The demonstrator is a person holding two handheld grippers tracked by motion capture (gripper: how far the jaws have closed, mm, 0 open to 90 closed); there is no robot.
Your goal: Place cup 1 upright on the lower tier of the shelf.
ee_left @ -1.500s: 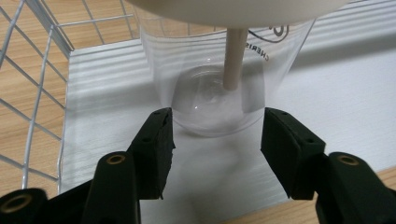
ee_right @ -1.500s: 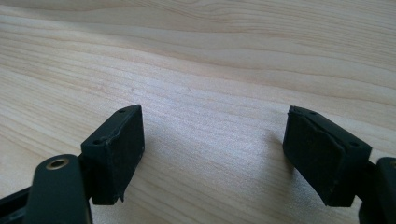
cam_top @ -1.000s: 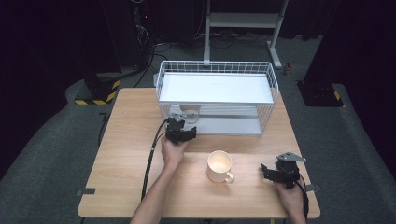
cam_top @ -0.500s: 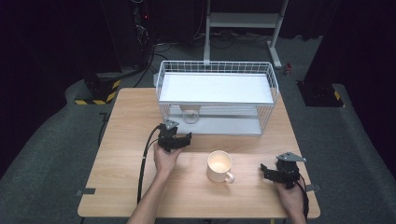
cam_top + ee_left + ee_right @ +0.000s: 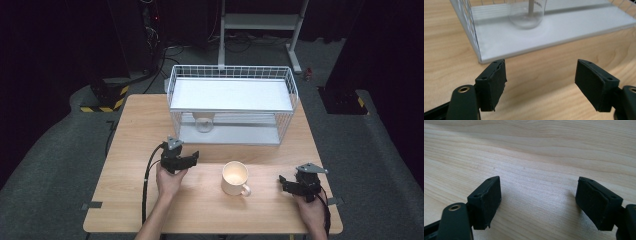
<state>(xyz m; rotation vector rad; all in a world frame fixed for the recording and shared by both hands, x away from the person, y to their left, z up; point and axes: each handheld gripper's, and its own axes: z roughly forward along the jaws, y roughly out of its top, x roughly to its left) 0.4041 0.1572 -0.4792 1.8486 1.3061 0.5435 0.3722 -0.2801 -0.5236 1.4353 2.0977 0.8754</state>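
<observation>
Left gripper (image 5: 192,158): drawn back from glass (image 5: 203,122) on rack (image 5: 285,107) shelf, jaws just opened, empty; glass delivered. Right gripper (image 5: 285,183): spread, empty, idle.

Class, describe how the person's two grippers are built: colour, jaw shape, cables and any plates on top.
Both the left gripper and the right gripper are black, each topped by a grey three-cornered plate. A black cable trails from each. Their jaws are blocky, with flat dark pads and brass-coloured rivets.
</observation>
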